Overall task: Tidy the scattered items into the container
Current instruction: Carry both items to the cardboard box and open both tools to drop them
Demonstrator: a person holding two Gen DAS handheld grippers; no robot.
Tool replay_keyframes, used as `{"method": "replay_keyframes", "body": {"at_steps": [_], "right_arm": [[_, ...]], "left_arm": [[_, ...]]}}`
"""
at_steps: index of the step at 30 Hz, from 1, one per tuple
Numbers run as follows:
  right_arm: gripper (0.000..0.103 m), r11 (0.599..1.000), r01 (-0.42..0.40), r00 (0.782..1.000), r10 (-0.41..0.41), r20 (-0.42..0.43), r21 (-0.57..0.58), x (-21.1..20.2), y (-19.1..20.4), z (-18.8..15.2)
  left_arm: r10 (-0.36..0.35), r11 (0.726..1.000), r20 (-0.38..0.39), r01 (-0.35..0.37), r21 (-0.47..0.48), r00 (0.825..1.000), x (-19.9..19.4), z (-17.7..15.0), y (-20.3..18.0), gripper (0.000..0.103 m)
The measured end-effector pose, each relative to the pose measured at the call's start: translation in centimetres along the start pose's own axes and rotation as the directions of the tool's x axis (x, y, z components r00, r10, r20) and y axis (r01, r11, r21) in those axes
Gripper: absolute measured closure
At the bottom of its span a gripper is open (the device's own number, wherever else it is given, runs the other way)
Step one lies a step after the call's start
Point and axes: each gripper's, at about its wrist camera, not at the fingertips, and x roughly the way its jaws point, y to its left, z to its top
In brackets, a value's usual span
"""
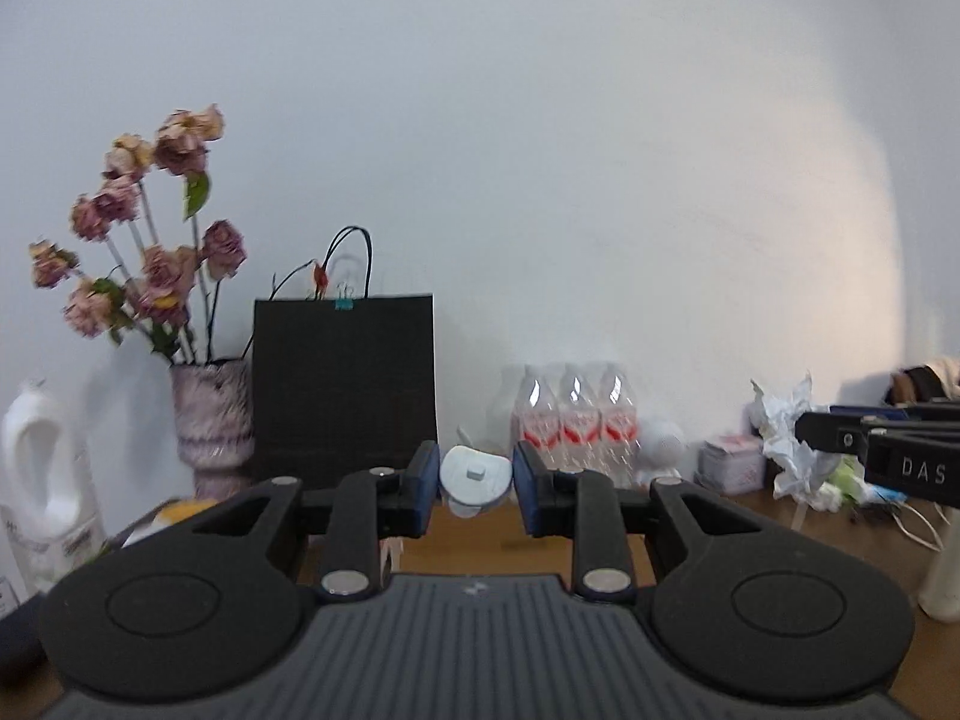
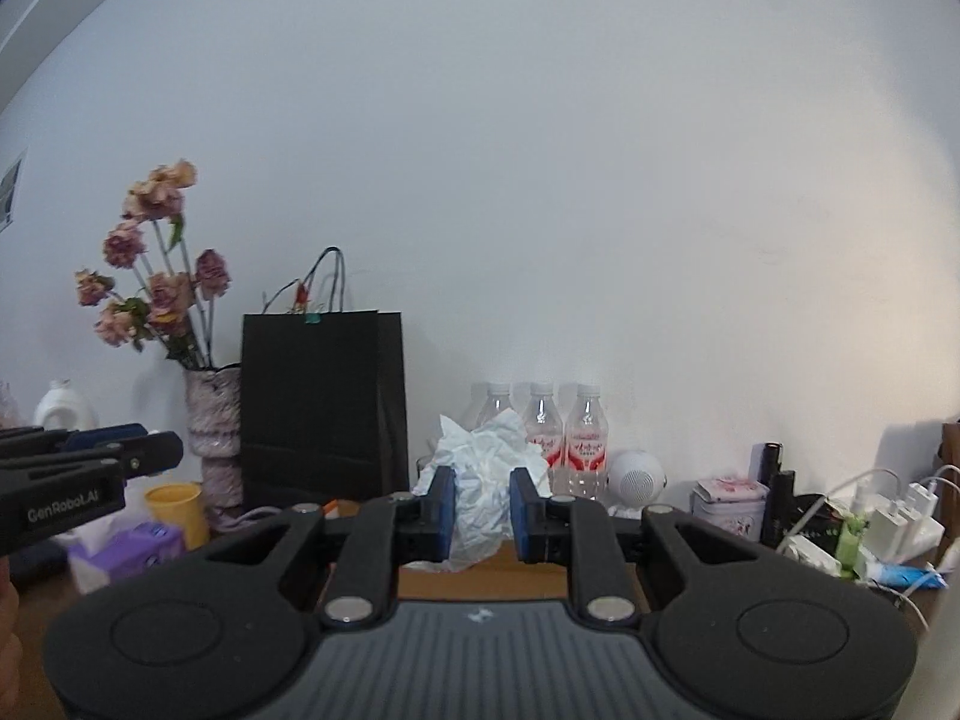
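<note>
Both grippers held items level above the cluttered wooden desk (image 1: 480, 540).
Left view: the left gripper (image 1: 476, 483) clamped a pale round plastic piece (image 1: 474, 477); far behind stood three clear water bottles (image 1: 573, 420), a black paper bag (image 1: 345, 384) and a vase of dried pink roses (image 1: 211, 420) at left. Right view: the right gripper (image 2: 480, 504) pinched crumpled white tissue (image 2: 480, 480), hiding some bottles.

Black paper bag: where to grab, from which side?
Grip the cord handles, from above. They loop upright above the black paper bag, whose body looks too broad to pinch; the vase crowds its left side.
</note>
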Motion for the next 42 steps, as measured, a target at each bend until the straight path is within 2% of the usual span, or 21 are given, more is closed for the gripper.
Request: {"method": "replay_keyframes", "body": {"at_steps": [5,11,13,14,15,16,17,19,20,21,22,23,25,28,30,32,34,36,37,39,42], "right_arm": [[0.085,0.999,0.005,0.999,-0.007,0.049,0.048,7.2,-1.8,2.1],[0.085,0.999,0.021,0.996,-0.025,0.08,0.047,12.9,-2.4,3.2],[0.085,0.998,0.013,0.999,-0.016,0.045,0.056,15.1,-2.8,4.0],[0.085,0.997,-0.009,1.0,0.01,-0.016,0.071,16.8,-3.2,4.7],[0.085,0.997,-0.022,0.992,0.031,-0.124,0.076,19.0,-3.5,5.7],[0.085,0.996,-0.028,0.974,0.045,-0.222,0.081,21.4,-3.9,6.5],[0.085,0.998,-0.035,0.949,0.052,-0.312,0.061,23.6,-4.0,7.1],[0.085,0.997,-0.05,0.871,0.068,-0.486,0.051,28.2,-4.6,7.9],[0.085,0.994,-0.065,0.815,0.104,-0.57,0.087,30.3,-5.2,8.0],[0.085,0.984,-0.068,0.746,0.159,-0.646,0.164,32.4,-5.8,7.7],[0.085,0.978,-0.053,0.687,0.182,-0.704,0.202,34.2,-6.0,7.2],[0.085,0.978,-0.026,0.648,0.175,-0.741,0.208,35.6,-6.2,6.5],[0.085,0.984,0.032,0.597,0.123,-0.793,0.177,37.8,-6.3,4.6],[0.085,0.979,0.056,0.528,0.138,-0.838,0.196,39.9,-5.8,0.9],[0.085,0.984,0.074,0.482,0.11,-0.87,0.165,41.0,-5.3,-1.7],[0.079,0.989,0.08,0.442,0.073,-0.894,0.12,41.9,-4.5,-3.7],[0.072,0.99,0.092,0.42,0.06,-0.906,0.108,42.3,-4.2,-5.1],[0.058,0.99,0.102,0.407,0.05,-0.912,0.099,41.7,-4.2,-5.7],[0.056,0.99,0.102,0.408,0.047,-0.912,0.097,41.7,-4.3,-5.4],[0.048,0.989,0.111,0.435,0.041,-0.9,0.099,40.8,-4.6,-4.0],[0.037,0.987,0.116,0.483,0.041,-0.875,0.11,39.0,-4.8,-0.5]], "left_arm": [[0.03,0.999,-0.012,-0.03,-0.035,0.999,7.8,1.5,1.0,0.075],[0.031,0.997,-0.019,-0.032,-0.069,0.999,13.5,2.1,2.1,0.075],[-0.006,0.996,-0.06,0.001,-0.085,0.998,16.0,2.3,2.8,0.075],[-0.026,0.997,-0.125,0.017,-0.073,0.992,17.8,2.5,3.1,0.075],[-0.047,0.998,-0.215,0.036,-0.054,0.975,20.0,2.6,3.2,0.075],[-0.06,0.998,-0.311,0.05,-0.039,0.948,22.3,2.8,3.4,0.075],[-0.07,0.998,-0.408,0.062,-0.034,0.91,24.6,2.8,3.5,0.075],[-0.105,0.994,-0.59,0.069,-0.083,0.801,29.0,2.4,4.4,0.076],[-0.124,0.991,-0.652,0.063,-0.115,0.748,30.8,2.0,4.8,0.076],[-0.133,0.99,-0.699,0.057,-0.131,0.702,32.5,1.6,5.1,0.076],[-0.127,0.99,-0.733,0.042,-0.134,0.669,33.9,1.0,5.2,0.076],[-0.116,0.992,-0.763,0.029,-0.126,0.636,35.1,0.3,5.2,0.076],[-0.094,0.994,-0.817,0.002,-0.113,0.569,37.3,-1.7,5.2,0.076],[-0.063,0.993,-0.877,-0.055,-0.102,0.476,39.7,-5.2,5.3,0.076],[-0.047,0.994,-0.896,-0.072,-0.087,0.441,40.6,-7.1,5.2,0.075],[-0.049,0.994,-0.908,-0.072,-0.086,0.417,41.1,-8.4,5.1,0.074],[-0.039,0.995,-0.912,-0.065,-0.071,0.407,41.2,-9.0,5.0,0.07],[-0.044,0.996,-0.914,-0.057,-0.073,0.404,41.1,-8.9,5.0,0.063],[-0.05,0.996,-0.914,-0.052,-0.078,0.403,40.9,-8.6,5.1,0.058],[-0.05,0.996,-0.911,-0.042,-0.074,0.41,40.0,-7.2,5.2,0.046],[-0.039,0.998,-0.897,-0.026,-0.057,0.441,38.1,-3.9,5.4,0.033]]}}
